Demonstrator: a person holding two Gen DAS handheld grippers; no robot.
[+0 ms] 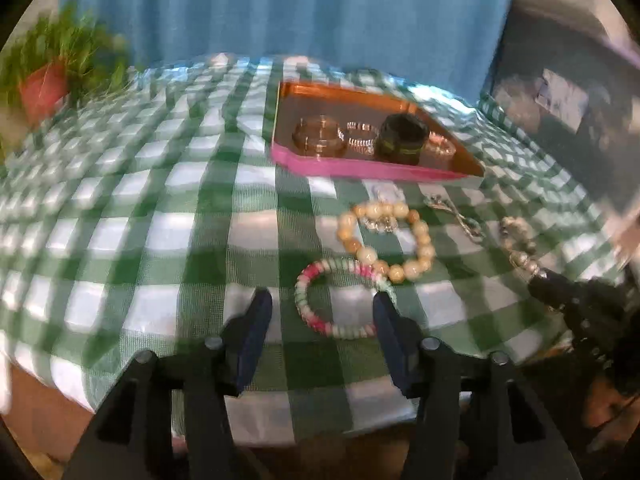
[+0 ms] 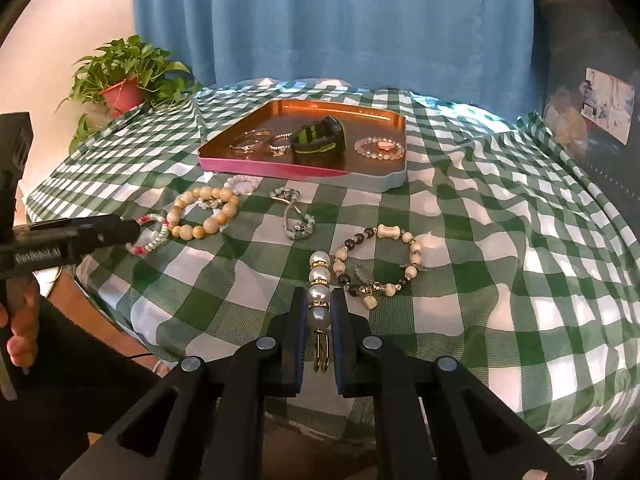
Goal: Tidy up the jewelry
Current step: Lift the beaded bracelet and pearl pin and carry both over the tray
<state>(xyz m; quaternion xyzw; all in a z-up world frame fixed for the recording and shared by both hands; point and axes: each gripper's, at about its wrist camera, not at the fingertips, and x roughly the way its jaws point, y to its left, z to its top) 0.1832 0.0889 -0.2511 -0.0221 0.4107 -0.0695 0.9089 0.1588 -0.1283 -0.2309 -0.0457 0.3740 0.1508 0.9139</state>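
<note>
My right gripper jaws pinch the pearl bracelet, its long axis pointing straight ahead at the tray beyond; left gripper jaws spread around the pink-green bracelet.

Home room, checked tablecloth, blue curtain, potted plant

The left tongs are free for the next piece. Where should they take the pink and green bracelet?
Probably the near right arc of the pink and green bracelet, from above with one finger inside the ring. It lies flat, and its far side touches the cream bead bracelet.
</note>
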